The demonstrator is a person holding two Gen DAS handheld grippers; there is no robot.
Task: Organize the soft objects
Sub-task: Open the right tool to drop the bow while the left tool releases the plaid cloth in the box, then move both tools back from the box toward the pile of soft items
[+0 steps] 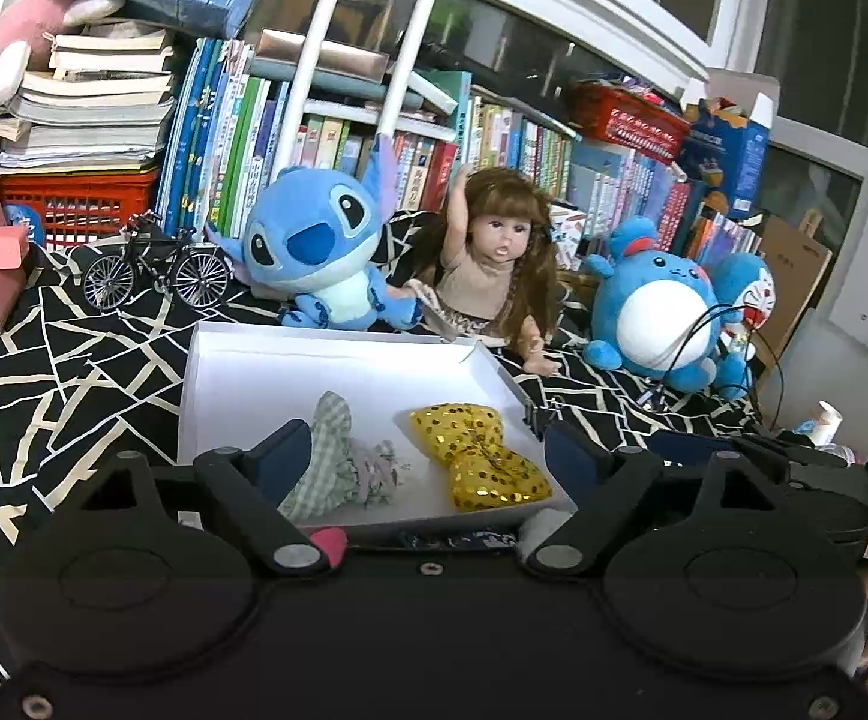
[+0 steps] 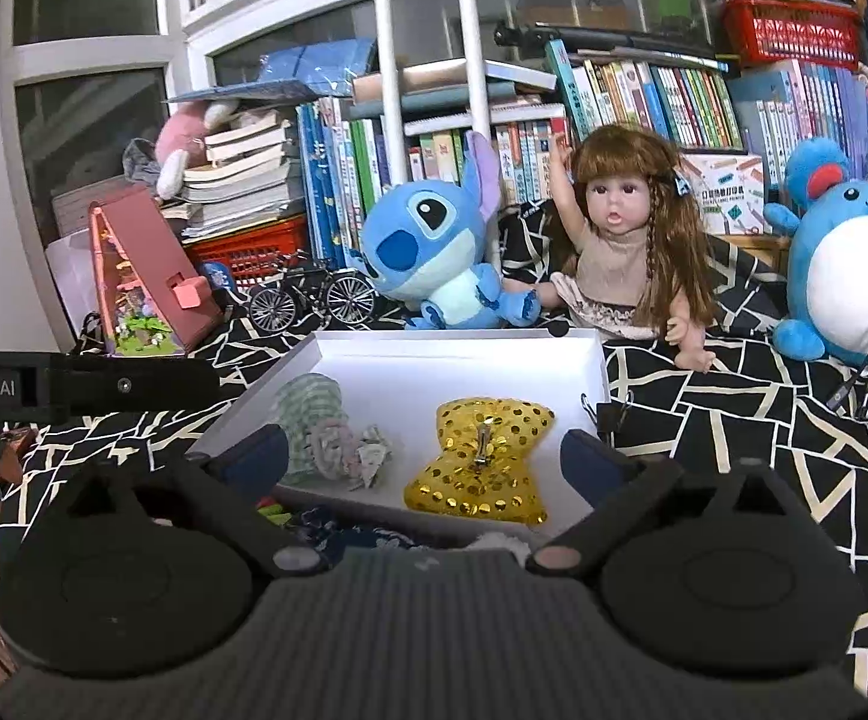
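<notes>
- Grippers: we hold the left gripper (image 1: pixel 428 450) and the right gripper (image 2: pixel 425 450) spread wide, both empty.
- Bow (image 2: pixel 481 462) lies lower centre in the box (image 2: pixel 463 360), its long axis running across the frame, just ahead of our right gripper.
- Cloth (image 1: pixel 338 456) lies left of it, nearer our left.

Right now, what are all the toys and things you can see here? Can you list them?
White box: one, on the black-and-white cloth.
Gold sequin bow: one, yellow, in the box, right.
Checked cloth bundle: one, green-white, in the box, left.
Blue plush with big ears: one, behind the box.
Doll: one, brown hair, beside that plush.
Round blue plush: one, far right.
Model bicycle: one, black, left.
Pink toy house: one, far left.
Books: many, along the back.
Left tool: open, empty.
Right tool: open, empty.
</notes>
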